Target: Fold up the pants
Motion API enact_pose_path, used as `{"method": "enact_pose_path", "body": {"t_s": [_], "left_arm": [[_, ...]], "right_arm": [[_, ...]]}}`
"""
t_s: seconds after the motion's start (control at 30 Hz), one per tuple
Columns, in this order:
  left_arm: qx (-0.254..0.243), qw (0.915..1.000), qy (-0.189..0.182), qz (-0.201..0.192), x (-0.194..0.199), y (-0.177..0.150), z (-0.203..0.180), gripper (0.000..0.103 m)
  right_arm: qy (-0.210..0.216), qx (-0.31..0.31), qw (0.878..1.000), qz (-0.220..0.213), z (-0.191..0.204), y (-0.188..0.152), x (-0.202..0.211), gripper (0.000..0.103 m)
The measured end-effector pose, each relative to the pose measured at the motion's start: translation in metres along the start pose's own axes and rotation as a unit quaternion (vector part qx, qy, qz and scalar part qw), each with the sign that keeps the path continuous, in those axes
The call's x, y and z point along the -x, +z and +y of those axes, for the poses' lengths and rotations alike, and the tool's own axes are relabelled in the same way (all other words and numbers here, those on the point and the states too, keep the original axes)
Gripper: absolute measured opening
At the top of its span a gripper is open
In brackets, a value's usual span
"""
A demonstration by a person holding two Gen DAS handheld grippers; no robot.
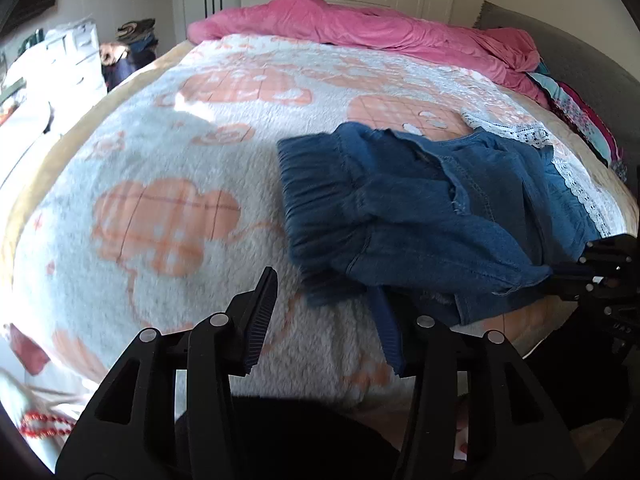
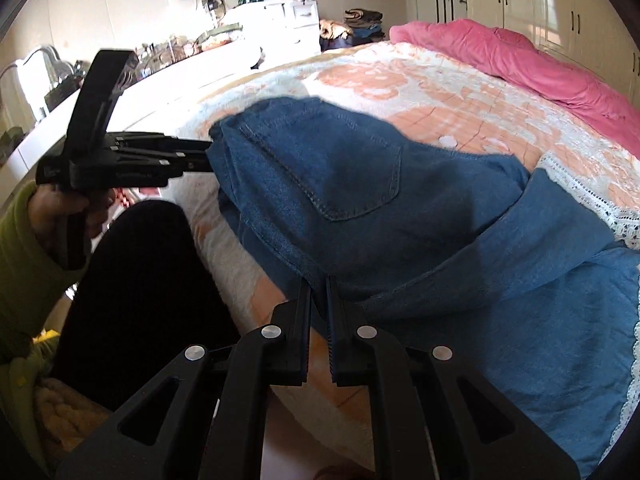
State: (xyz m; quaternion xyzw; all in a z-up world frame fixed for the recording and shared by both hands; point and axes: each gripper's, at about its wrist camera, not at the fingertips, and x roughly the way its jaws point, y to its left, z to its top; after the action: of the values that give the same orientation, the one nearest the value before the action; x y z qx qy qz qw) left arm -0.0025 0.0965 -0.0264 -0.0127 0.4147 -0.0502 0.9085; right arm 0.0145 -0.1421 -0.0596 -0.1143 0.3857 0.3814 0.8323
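Note:
Blue denim pants (image 1: 400,208) lie crumpled on the white and orange blanket (image 1: 160,200), with the gathered waistband toward the left. My left gripper (image 1: 324,284) stands open at the pants' near corner. Its right finger (image 1: 386,320) reaches under the hanging denim edge, and mostly blanket shows between the jaws. From the right wrist view, the left gripper (image 2: 200,156) meets the waist end of the pants (image 2: 340,184). My right gripper (image 2: 318,280) is shut on the near denim edge, and it also shows as the right gripper (image 1: 600,272) at the fabric's right corner.
A pink duvet (image 1: 360,24) is bunched along the far side of the bed. A paler blue cloth with a lace hem (image 2: 560,340) lies under the pants. A person's green sleeve (image 2: 24,240) and black-clad leg (image 2: 140,280) are at the bed's near edge. White furniture (image 2: 280,16) stands beyond.

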Motion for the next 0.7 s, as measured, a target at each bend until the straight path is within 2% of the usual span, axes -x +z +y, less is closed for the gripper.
{"method": "enact_pose_path", "body": {"t_s": [0.1,0.2,0.27,0.47,0.5,0.57,0.6,0.63,0.7], "left_arm": [[0.019,0.9997,0.009,-0.007,0.015,-0.005,0.011,0.040],[0.046,0.9983,-0.006,-0.034,0.040,0.003,0.018,0.040],[0.040,0.9974,-0.023,-0.055,0.049,0.016,0.008,0.040],[0.005,0.9963,-0.068,-0.053,0.023,0.041,-0.037,0.040],[-0.005,0.9974,-0.056,-0.046,0.014,0.041,-0.043,0.040],[-0.040,0.9988,0.007,-0.029,-0.005,0.034,-0.052,0.040],[-0.052,0.9981,0.026,-0.019,-0.013,0.028,-0.054,0.040],[-0.053,0.9982,0.025,-0.015,-0.016,0.025,-0.054,0.040],[-0.056,0.9979,0.028,-0.017,-0.016,0.019,-0.054,0.041]], "right_arm": [[0.004,-0.004,1.000,0.011,0.000,-0.007,-0.006,0.007],[0.011,-0.008,1.000,0.009,-0.001,-0.010,-0.006,0.008],[0.015,-0.014,1.000,0.010,-0.002,-0.011,-0.008,0.008],[0.023,-0.016,0.999,0.018,-0.002,-0.014,-0.007,0.010],[0.021,-0.018,0.999,0.021,-0.003,-0.013,-0.008,0.010],[0.033,-0.030,0.999,0.017,-0.005,-0.012,0.000,0.010],[0.040,-0.033,0.999,0.011,-0.005,-0.011,0.006,0.010],[0.040,-0.033,0.999,0.007,-0.005,-0.011,0.011,0.011],[0.029,-0.033,0.999,-0.010,-0.005,-0.007,0.022,0.022]]}}
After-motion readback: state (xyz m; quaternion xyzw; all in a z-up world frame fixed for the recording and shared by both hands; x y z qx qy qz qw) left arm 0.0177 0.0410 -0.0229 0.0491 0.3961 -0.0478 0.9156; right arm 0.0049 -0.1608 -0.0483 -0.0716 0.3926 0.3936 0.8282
